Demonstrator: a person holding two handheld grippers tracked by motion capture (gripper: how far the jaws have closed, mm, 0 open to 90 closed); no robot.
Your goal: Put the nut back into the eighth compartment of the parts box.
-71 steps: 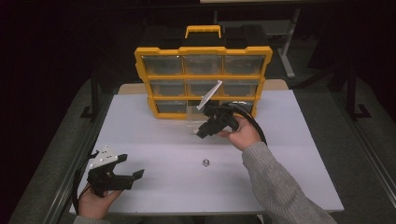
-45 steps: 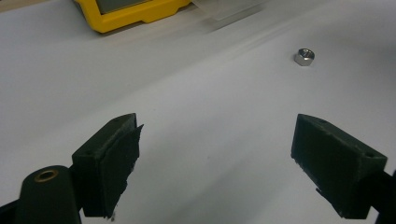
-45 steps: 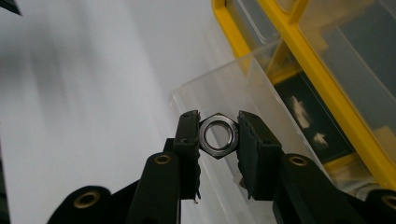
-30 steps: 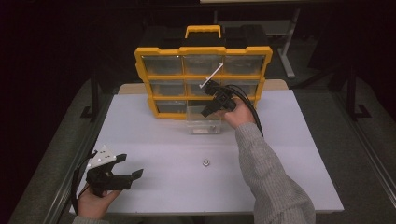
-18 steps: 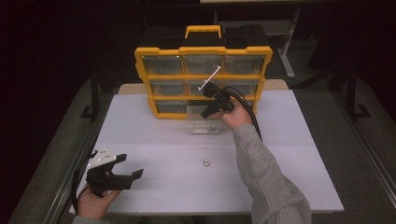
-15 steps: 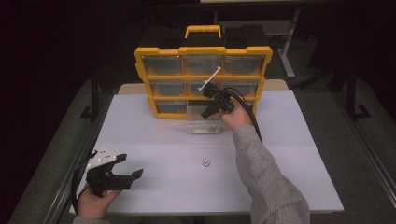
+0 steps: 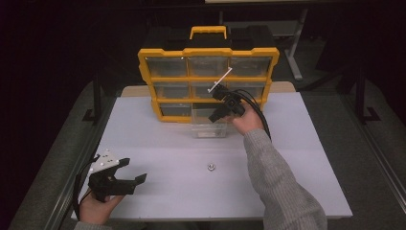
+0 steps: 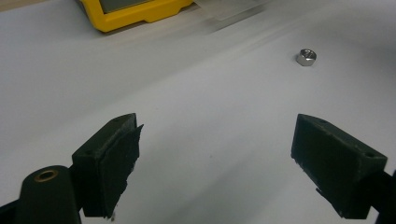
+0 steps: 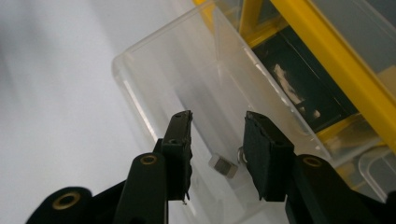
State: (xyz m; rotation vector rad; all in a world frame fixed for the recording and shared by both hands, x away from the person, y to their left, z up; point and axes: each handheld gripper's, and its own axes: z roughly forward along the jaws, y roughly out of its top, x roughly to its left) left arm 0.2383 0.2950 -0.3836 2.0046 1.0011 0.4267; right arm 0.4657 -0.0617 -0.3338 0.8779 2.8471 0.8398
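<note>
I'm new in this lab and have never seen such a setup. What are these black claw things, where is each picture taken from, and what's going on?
A person sits at a white table and holds a black hand-held tool in each hand. Each tool ends in two-jawed tongs and carries its own camera.

The wide picture comes from a fixed camera above. The other two look along each tool's jaws.

At the back stands a yellow plastic organiser with clear drawers. One clear plastic drawer sits pulled out on the table. A small silver hex nut lies loose nearer the person.

The left tongs rest open and empty near the front edge. The right tongs hang over the drawer; their jaws have just been opening, and another small metal nut lies below them, unheld.
</note>
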